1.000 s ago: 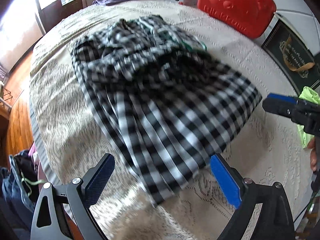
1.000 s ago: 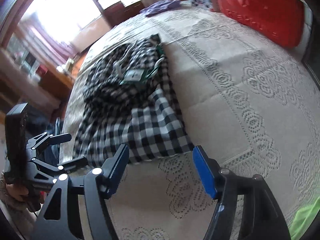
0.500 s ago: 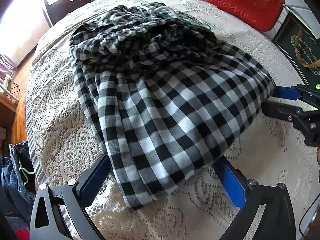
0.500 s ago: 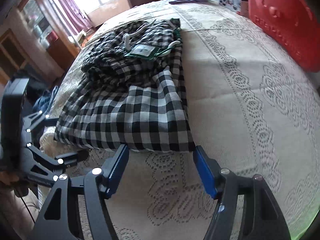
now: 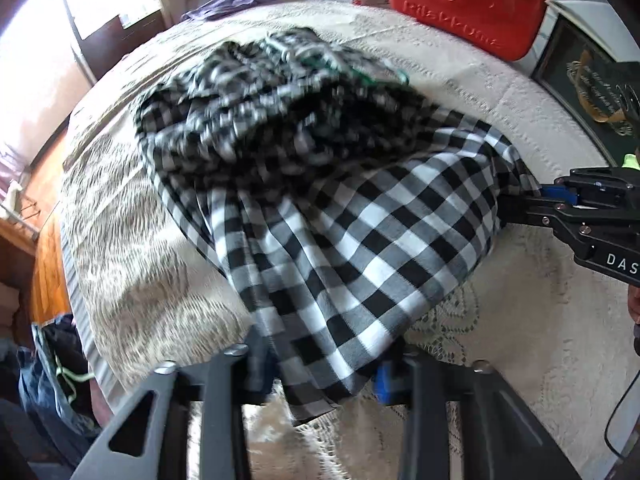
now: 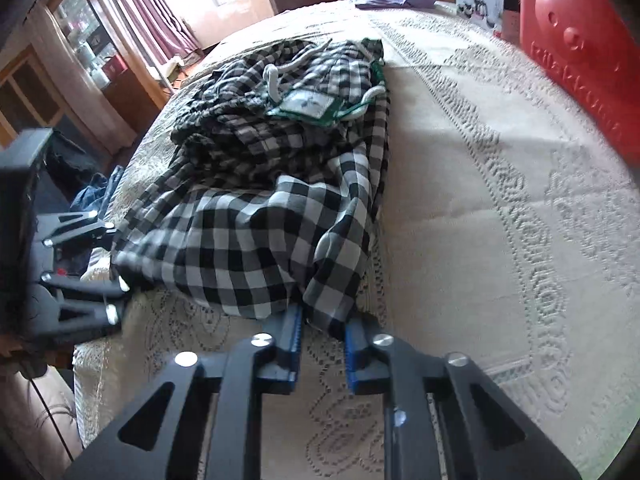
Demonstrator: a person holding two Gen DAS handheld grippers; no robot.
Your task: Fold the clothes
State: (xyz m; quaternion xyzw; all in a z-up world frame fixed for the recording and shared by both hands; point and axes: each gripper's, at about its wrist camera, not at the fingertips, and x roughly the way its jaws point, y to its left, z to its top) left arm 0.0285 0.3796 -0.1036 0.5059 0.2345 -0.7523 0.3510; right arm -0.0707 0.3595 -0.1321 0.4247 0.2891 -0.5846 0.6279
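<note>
A black-and-white checked garment (image 5: pixel 340 216) lies bunched on the lace-covered table (image 5: pixel 520 112); a green-edged label (image 6: pixel 308 104) sits at its far end. My left gripper (image 5: pixel 320 376) is at the near corner of the cloth. Its jaws are closing, with the fabric pinched between them and pulled up into a tent. My right gripper (image 6: pixel 322 328) holds the other near corner, jaws closing with the cloth (image 6: pixel 256 240) pressed between the blue pads (image 6: pixel 294 328). Each gripper shows in the other's view: the right gripper (image 5: pixel 536 196) at the cloth's right edge, the left gripper (image 6: pixel 108 256) at its left.
A red plastic case (image 5: pixel 472 4) stands at the table's far right, with a dark framed picture (image 5: pixel 588 80) beside it. A purple cloth (image 5: pixel 236 0) and a small box (image 6: pixel 480 0) lie at the far edge. Clothes (image 5: pixel 52 360) are piled on the floor at left.
Both grippers came down to the garment's near edge and closed on its two corners. The cloth between them now rises off the table and the far part has bunched up.
</note>
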